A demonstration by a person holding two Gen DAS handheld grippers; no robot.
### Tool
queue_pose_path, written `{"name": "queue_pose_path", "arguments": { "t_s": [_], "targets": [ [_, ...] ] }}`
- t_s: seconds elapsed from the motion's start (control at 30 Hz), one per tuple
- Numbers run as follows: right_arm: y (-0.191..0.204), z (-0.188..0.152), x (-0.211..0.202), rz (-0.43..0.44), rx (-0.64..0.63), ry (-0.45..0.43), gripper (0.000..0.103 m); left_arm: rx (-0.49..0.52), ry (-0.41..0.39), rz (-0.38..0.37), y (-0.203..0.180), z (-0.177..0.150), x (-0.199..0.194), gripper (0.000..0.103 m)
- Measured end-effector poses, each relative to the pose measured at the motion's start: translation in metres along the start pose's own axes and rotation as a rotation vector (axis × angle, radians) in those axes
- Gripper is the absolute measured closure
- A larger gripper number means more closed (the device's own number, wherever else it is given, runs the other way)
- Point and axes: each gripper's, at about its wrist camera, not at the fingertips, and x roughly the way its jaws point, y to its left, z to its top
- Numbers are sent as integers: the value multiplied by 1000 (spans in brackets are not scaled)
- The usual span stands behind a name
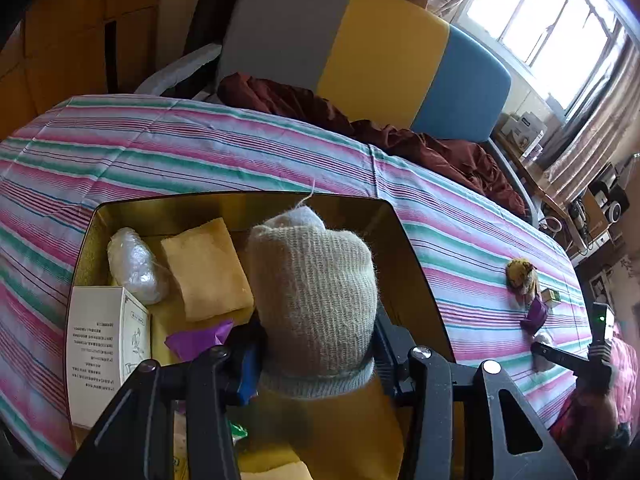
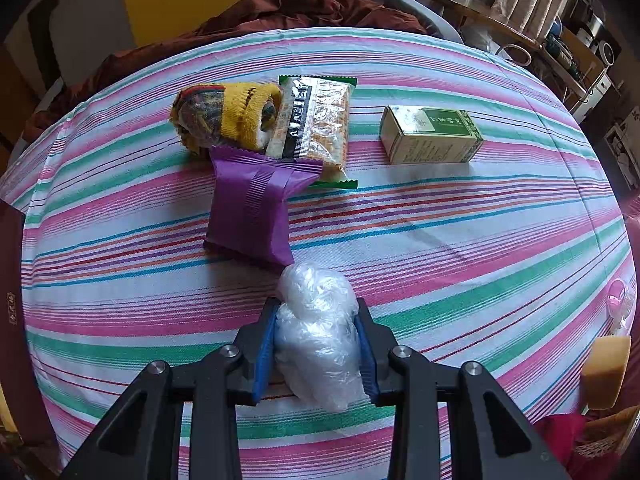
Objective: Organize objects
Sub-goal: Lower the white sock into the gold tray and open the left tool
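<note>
In the left wrist view my left gripper [image 1: 316, 344] is shut on a rolled beige knit sock [image 1: 316, 292], held over an open gold-lined box [image 1: 180, 208]. In the box lie a clear plastic bundle [image 1: 134, 266], a yellow sponge [image 1: 208, 268], a white carton [image 1: 106, 354] and a purple packet [image 1: 198, 340]. In the right wrist view my right gripper [image 2: 316, 340] is shut on a crumpled clear plastic bag [image 2: 316, 332] just above the striped bedsheet [image 2: 480, 260]. Beyond it lie a purple packet [image 2: 256, 208], a cracker packet [image 2: 316, 124], a yellow sock ball [image 2: 224, 116] and a green box [image 2: 432, 134].
A maroon blanket [image 1: 360, 120] and a grey, yellow and blue headboard [image 1: 380, 52] border the bed's far side. A desk with clutter [image 1: 592, 208] stands under the window. A yellow sponge [image 2: 606, 372] sits at the right edge and a dark red box [image 2: 12, 280] at the left.
</note>
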Motion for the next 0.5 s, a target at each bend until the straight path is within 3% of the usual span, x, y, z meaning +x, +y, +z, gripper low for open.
{"name": "queue_pose_path", "arguments": {
  "t_s": [0.3,0.5],
  "targets": [
    [8,0,2,-1,-1,0,68,-48,66,53,10,25,61,55],
    [5,1,2,-1,-2,0,68,-13,97,149,14,36,91,50]
  ]
}}
